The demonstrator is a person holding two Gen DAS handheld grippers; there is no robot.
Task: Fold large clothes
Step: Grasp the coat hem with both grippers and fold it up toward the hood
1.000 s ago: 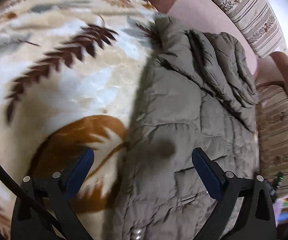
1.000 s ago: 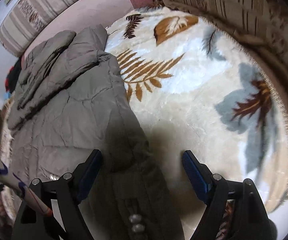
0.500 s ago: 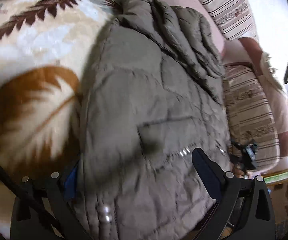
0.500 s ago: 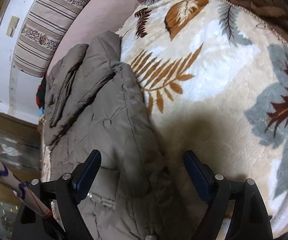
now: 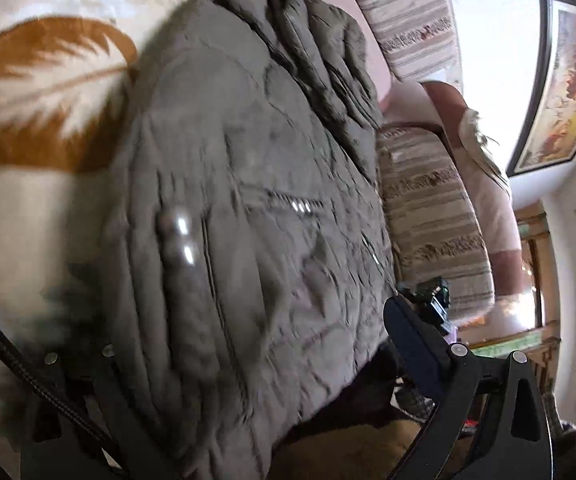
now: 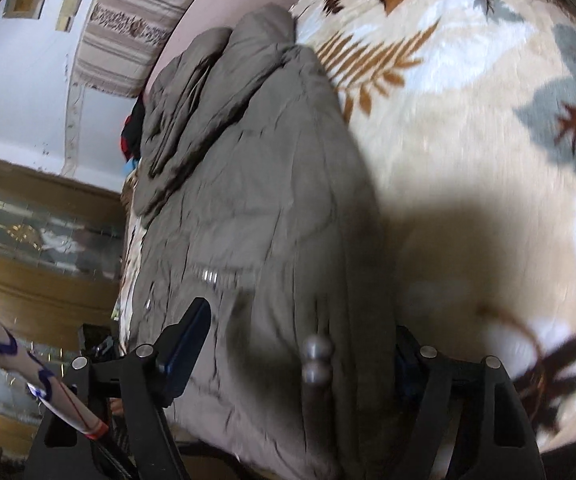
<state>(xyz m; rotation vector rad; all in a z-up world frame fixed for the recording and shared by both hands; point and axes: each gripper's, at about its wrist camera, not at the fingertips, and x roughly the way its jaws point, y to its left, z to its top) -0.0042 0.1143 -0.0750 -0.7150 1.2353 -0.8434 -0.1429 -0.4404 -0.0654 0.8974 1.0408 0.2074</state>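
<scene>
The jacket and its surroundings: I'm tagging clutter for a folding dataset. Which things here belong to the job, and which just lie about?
Part of the job:
- olive puffer jacket
- left gripper, jaws wide apart around the hem
- right gripper, jaws also wide apart

Just lying about:
- leaf-print blanket under the jacket
- striped cushions
- framed picture on the wall

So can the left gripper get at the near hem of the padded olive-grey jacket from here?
Probably yes: the left gripper is open, with the padded olive-grey jacket bulging between its fingers. Nothing lies on top, though its left finger is hidden under the fabric.
</scene>
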